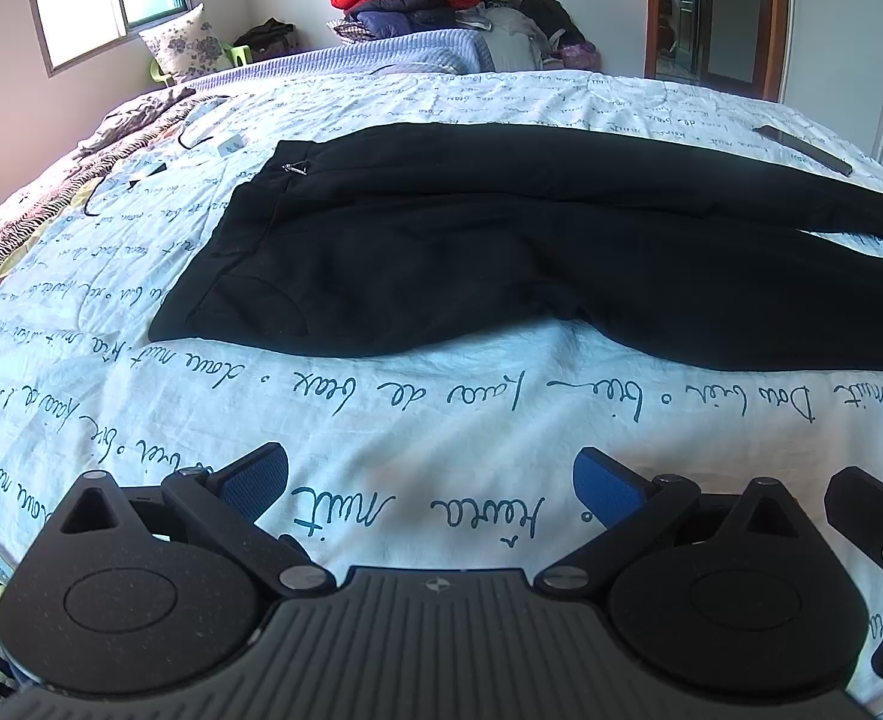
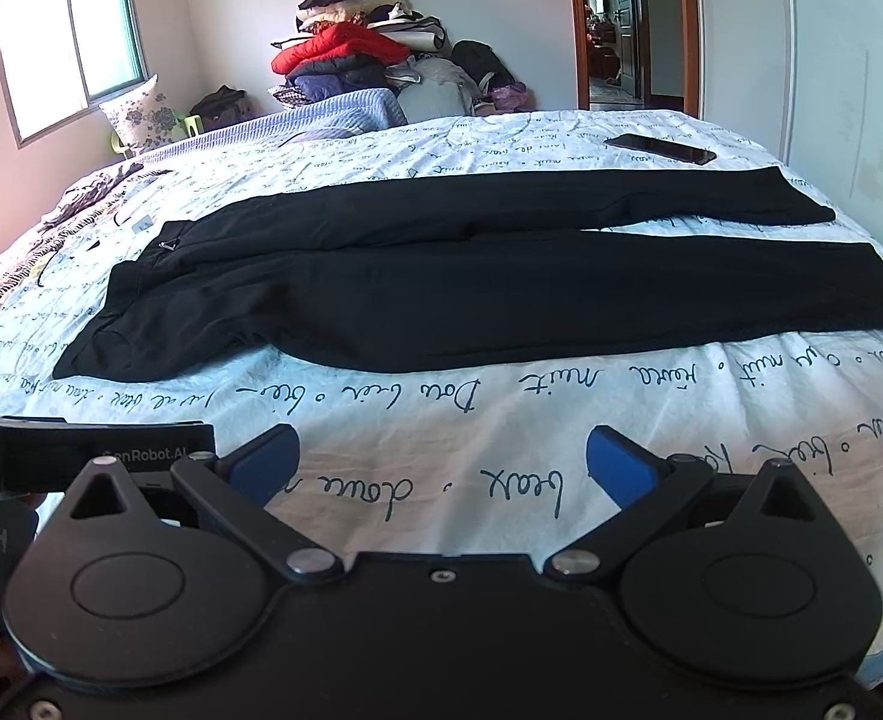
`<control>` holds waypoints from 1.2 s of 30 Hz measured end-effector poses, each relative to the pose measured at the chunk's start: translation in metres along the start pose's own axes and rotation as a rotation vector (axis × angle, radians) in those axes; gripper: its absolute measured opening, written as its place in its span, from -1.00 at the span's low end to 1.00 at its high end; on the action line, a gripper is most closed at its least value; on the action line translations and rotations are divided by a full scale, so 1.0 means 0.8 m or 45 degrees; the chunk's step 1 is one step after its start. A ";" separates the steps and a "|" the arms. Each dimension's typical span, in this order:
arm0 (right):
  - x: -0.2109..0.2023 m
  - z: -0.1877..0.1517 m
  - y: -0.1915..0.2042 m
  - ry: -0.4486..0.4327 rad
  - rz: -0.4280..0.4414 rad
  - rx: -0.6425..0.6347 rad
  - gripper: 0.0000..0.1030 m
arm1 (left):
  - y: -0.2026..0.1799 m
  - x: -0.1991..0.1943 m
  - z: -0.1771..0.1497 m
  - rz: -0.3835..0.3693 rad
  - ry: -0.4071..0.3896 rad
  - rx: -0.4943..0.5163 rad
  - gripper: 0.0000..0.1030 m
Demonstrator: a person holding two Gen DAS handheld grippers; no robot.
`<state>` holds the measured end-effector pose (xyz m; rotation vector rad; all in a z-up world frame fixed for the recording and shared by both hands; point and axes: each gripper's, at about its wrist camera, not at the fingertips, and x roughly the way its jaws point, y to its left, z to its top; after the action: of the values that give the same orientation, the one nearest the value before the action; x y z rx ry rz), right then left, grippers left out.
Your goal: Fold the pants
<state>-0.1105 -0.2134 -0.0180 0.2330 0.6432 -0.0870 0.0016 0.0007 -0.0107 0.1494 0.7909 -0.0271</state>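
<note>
Readable text: script on the bedsheet, a brand strip by the right gripper

The pale bedsheet [image 2: 501,408] is printed all over with rows of dark cursive handwriting, seen upside down from both wrist views; most of it cannot be made out for certain, though the word "nuit" is read near the left gripper [image 1: 429,489] and again in the right wrist view. A black strip [image 2: 141,450] at the left edge of the right wrist view is marked in pale letters with "GenRobot.AI", its first letter partly hidden.
</note>
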 end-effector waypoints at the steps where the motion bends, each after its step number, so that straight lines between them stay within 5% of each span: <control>1: 0.000 0.000 0.000 0.000 -0.001 0.001 1.00 | 0.000 0.000 0.000 0.000 0.000 0.000 0.98; 21: 0.002 0.002 -0.002 0.005 0.006 0.004 1.00 | 0.001 0.004 0.002 0.001 0.021 -0.011 0.98; 29: 0.004 0.025 0.004 -0.069 0.054 -0.121 1.00 | 0.004 0.020 0.012 0.021 0.024 -0.015 0.98; 36: 0.039 0.055 0.012 -0.023 0.091 -0.188 1.00 | 0.021 0.045 0.031 0.091 0.026 -0.016 0.98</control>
<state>-0.0588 -0.2147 -0.0008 0.1127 0.6200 0.0270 0.0460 0.0150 -0.0168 0.1662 0.8053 0.0471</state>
